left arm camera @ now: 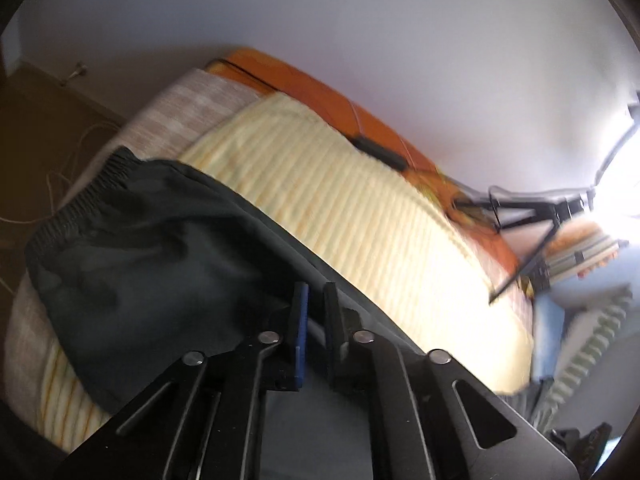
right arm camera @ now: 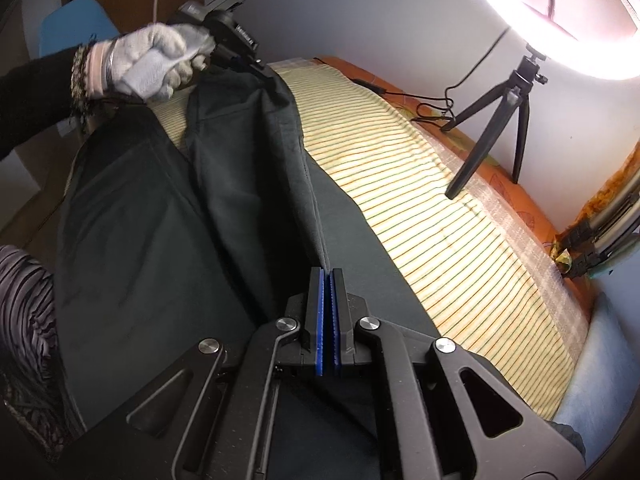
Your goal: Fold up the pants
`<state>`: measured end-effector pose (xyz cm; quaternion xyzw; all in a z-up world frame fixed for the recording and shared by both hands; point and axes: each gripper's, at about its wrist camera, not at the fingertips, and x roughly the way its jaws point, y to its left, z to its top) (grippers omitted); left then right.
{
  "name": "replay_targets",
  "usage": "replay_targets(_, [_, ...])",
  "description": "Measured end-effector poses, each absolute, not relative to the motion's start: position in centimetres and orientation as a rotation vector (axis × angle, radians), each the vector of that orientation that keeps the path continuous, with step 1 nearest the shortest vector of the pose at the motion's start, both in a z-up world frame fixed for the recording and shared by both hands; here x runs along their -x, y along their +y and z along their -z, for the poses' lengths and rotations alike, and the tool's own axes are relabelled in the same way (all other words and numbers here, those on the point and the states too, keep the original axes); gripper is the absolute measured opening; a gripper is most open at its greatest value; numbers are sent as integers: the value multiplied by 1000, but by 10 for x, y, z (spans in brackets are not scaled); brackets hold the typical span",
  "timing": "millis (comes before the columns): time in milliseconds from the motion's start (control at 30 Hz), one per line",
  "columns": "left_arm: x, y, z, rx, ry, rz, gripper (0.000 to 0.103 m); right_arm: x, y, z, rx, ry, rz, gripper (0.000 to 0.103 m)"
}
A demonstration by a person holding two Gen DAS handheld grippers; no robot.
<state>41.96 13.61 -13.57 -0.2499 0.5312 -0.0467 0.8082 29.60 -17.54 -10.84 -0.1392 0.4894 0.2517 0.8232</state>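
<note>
The right gripper is clenched on the pants edge, and the left gripper also grasps it, lifting one leg off the striped blanket for folding.

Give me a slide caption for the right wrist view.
Right gripper pinches dark green fabric pants over a striped yellow bedspread.

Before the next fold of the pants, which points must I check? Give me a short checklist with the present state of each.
1. Right gripper clamped on the pants edge: ok, jaws shut on fabric.
2. Left gripper holding fabric: cannot tell, picture blurred, small gap between the jaws.
3. Raised fold runs between both grippers: ok.
4. Waistband on the bed: ok.
5. Striped blanket free for laying the fold: ok.
6. Tripod away from the pants: ok.
</note>
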Motion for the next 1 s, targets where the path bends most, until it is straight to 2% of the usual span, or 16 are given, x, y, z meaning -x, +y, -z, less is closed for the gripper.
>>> replay_targets(33, [-419, 136, 131, 532, 1138, 91, 39, -293, -173, 108, 297, 1044, -550, 4])
replay_targets(67, [-417, 134, 128, 541, 1138, 89, 63, -289, -171, 107, 289, 1050, -572, 3])
replay_targets(100, [-417, 133, 127, 565, 1140, 83, 72, -284, -167, 107, 275, 1058, -599, 3])
replay_targets(300, [-421, 116, 150, 582, 1238, 26, 72, -255, -135, 113, 367, 1071, -685, 3])
replay_targets(500, [-419, 99, 152, 481, 1243, 37, 72, -281, -161, 99, 265, 1030, -595, 4])
replay_targets(533, [-421, 95, 149, 429, 1248, 48, 72, -287, -164, 98, 250, 1030, -576, 14])
replay_targets(567, [-422, 91, 146, 383, 1256, 62, 72, -294, -167, 100, 237, 1035, -556, 38])
replay_targets(600, [-423, 89, 144, 333, 1264, 80, 72, -300, -169, 103, 227, 1046, -553, 51])
replay_targets(633, [-424, 86, 140, 278, 1267, 94, 72, -304, -170, 106, 218, 1044, -552, 61])
replay_targets(667, [-426, 85, 138, 241, 1271, 92, 72, -308, -169, 111, 210, 1046, -559, 62])
replay_targets(833, [-444, 103, 149, 408, 1325, 12, 72, -319, -153, 140, 294, 1080, -571, 62])
replay_targets(867, [-447, 105, 155, 425, 1341, -12, 72, -322, -151, 147, 309, 1096, -563, 57])
replay_targets(900, [-450, 103, 158, 426, 1348, -29, 72, -324, -151, 152, 306, 1110, -563, 48])
replay_targets(933, [-452, 102, 161, 418, 1355, -46, 72, -327, -151, 158, 286, 1140, -577, 20])
replay_targets(967, [-453, 100, 163, 416, 1359, -53, 72, -328, -151, 162, 274, 1162, -583, 4])
replay_targets(1000, [-453, 98, 164, 419, 1360, -53, 72, -329, -151, 166, 274, 1169, -579, 4])
